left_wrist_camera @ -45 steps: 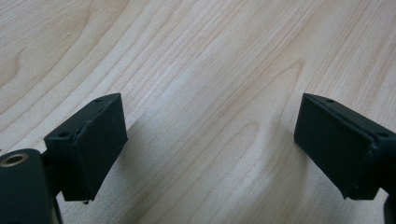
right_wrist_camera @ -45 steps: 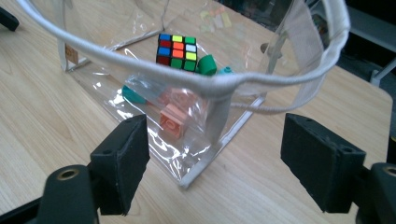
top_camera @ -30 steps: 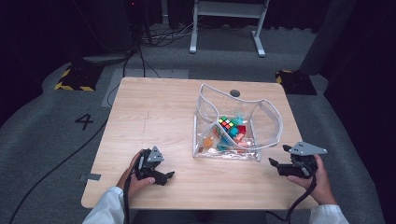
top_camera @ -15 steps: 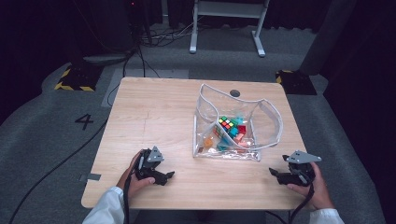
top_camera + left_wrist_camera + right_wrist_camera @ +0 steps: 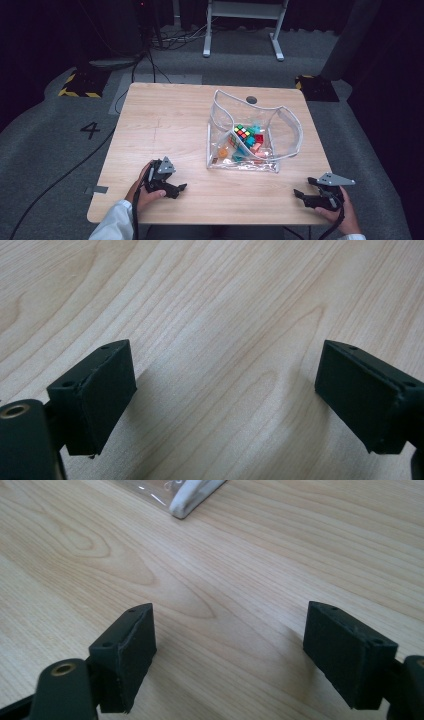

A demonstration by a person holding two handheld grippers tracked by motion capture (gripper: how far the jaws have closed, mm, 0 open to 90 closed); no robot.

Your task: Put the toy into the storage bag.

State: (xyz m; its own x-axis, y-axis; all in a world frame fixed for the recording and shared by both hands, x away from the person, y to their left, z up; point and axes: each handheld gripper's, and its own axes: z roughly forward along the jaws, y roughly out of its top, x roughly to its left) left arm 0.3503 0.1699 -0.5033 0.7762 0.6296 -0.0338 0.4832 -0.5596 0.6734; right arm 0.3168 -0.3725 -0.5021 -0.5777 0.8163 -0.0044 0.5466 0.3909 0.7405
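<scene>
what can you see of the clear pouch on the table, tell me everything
The clear pouch looks like soft transparent plastic edged with white trim, its mouth gaping open upward and the rim sagging in loops. It sits on the right half of the wooden table, just in front of a dark round hole in the tabletop. Inside lie a colour cube and small bright toys in red, teal and orange. Neither gripper touches it; a white-trimmed corner shows at the top of the right gripper view.

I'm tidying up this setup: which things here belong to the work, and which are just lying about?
In the work: clear pouch, puzzle cube and small toys inside, left gripper, right gripper.
Lying about: white stand, floor cables.
</scene>
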